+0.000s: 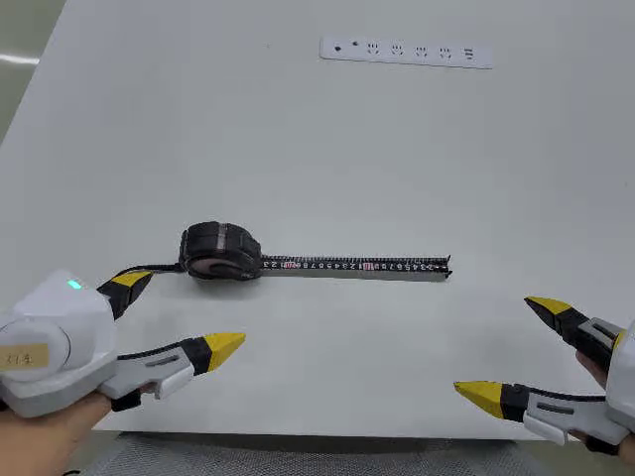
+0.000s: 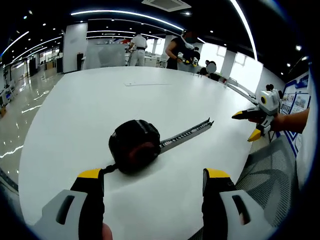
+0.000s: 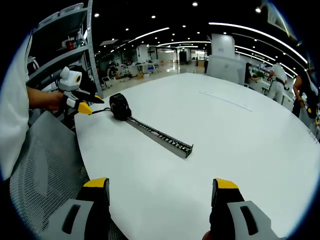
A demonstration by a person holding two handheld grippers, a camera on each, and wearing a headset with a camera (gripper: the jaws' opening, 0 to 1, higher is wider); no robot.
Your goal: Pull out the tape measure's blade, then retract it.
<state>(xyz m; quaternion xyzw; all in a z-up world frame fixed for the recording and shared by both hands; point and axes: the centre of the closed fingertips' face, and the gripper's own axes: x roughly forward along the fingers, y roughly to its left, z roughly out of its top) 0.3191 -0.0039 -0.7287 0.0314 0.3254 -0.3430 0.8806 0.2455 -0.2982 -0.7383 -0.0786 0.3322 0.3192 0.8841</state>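
The person is holding the left gripper (image 1: pixel 181 312) low at the near edge of the table (image 1: pixel 347 149). Its two yellow-tipped jaws are standing wide apart and are grasping nothing. The right gripper (image 1: pixel 506 345) is waiting at the other side of the near edge. Its jaws are spread wide too, with nothing in them.

The tape measure (image 1: pixel 220 251) is lying on the white table, just in front of the left gripper. A thin black strap (image 1: pixel 149 268) is trailing from it toward one tip of that gripper; I cannot tell if they are touching. The blade (image 1: pixel 357 266) is sticking out of the black case and lying flat on the table, pointing toward the right gripper's side. Its end is lying well apart from the right gripper.

A white power strip (image 1: pixel 405 52) is sitting at the far side of the table.
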